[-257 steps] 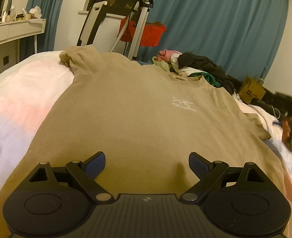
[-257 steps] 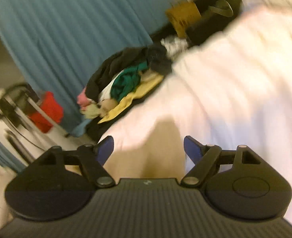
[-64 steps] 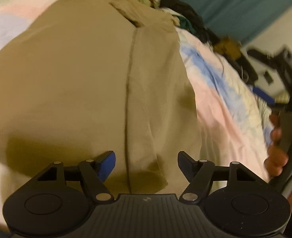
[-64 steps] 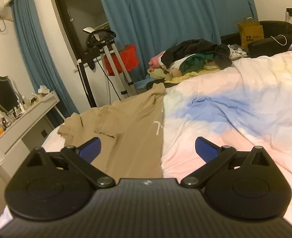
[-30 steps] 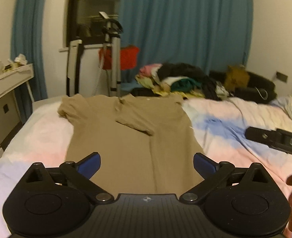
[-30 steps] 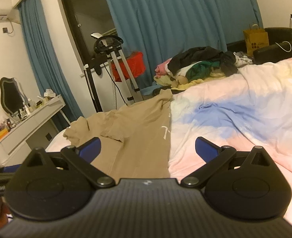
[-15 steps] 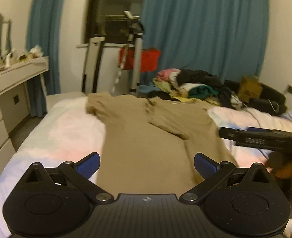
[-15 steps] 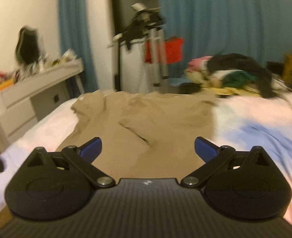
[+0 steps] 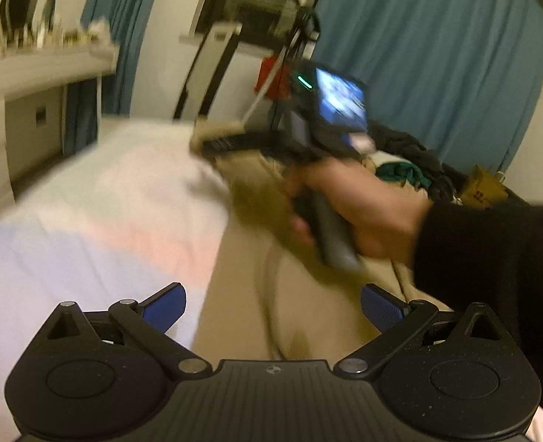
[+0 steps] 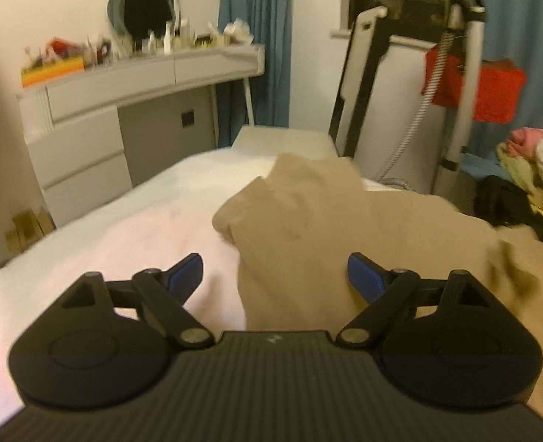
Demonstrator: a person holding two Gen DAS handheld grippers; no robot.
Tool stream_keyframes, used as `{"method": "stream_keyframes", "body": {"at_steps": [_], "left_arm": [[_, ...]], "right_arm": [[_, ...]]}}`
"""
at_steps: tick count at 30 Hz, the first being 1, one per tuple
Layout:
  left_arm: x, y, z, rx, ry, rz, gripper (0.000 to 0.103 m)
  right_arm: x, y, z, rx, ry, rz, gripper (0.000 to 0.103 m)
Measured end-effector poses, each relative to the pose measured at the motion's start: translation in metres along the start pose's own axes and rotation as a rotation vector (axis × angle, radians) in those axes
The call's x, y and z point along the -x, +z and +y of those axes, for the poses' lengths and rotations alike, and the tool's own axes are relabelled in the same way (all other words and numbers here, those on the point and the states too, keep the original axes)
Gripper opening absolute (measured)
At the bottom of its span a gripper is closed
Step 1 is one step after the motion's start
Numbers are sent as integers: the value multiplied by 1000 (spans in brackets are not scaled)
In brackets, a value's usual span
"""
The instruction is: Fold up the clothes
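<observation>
A tan T-shirt [image 9: 242, 305] lies flat on the bed, its right side folded in. My left gripper [image 9: 273, 305] hangs open over the shirt's near left edge and holds nothing. A hand [image 9: 360, 202] in a dark sleeve carries the other gripper across the left wrist view, pointing left, blurred. In the right wrist view my right gripper [image 10: 275, 274] is over the shirt's spread left sleeve [image 10: 301, 191]. Its jaws are closing; the cloth lies below and between the pads, which do not press on it.
The pastel bed cover [image 9: 87, 221] stretches left of the shirt. A white dresser [image 10: 105, 84] with a mirror stands at the left wall. A steamer stand [image 10: 463, 73], a red bag [image 10: 492, 88] and a pile of clothes [image 9: 411, 154] are beyond the bed, before blue curtains.
The right gripper has swung left across the shirt to its left sleeve, with narrower jaws, and now crosses the left wrist view. The left gripper has sunk nearer the shirt's left edge.
</observation>
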State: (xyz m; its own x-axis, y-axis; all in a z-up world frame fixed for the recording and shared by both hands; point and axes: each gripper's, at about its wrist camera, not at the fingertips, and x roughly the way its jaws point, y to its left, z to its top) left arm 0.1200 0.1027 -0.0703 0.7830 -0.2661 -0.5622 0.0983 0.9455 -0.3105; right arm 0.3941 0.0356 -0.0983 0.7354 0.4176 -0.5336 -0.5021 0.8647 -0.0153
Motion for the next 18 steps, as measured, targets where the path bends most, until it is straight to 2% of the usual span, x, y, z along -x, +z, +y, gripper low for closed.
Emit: {"method": "stream_keyframes", "body": {"at_steps": [2, 4, 6, 11, 15, 18], "left_arm": [[-12, -2, 9, 46, -12, 36, 102], [-18, -3, 15, 69, -19, 43, 102], [-18, -3, 19, 87, -22, 34, 102], [-7, -6, 24, 137, -40, 5, 102], [2, -8, 21, 150, -26, 6, 102], [11, -6, 12, 139, -40, -18, 102]], "right_arm": [[-24, 6, 6, 5, -18, 16, 71], [-37, 11, 5, -16, -45, 20, 51], [-35, 15, -2, -53, -74, 1, 8], [12, 25, -36, -195, -133, -171, 8], [70, 25, -81, -285, -229, -303, 8], [110, 9, -120, -372, -320, -372, 8]]}}
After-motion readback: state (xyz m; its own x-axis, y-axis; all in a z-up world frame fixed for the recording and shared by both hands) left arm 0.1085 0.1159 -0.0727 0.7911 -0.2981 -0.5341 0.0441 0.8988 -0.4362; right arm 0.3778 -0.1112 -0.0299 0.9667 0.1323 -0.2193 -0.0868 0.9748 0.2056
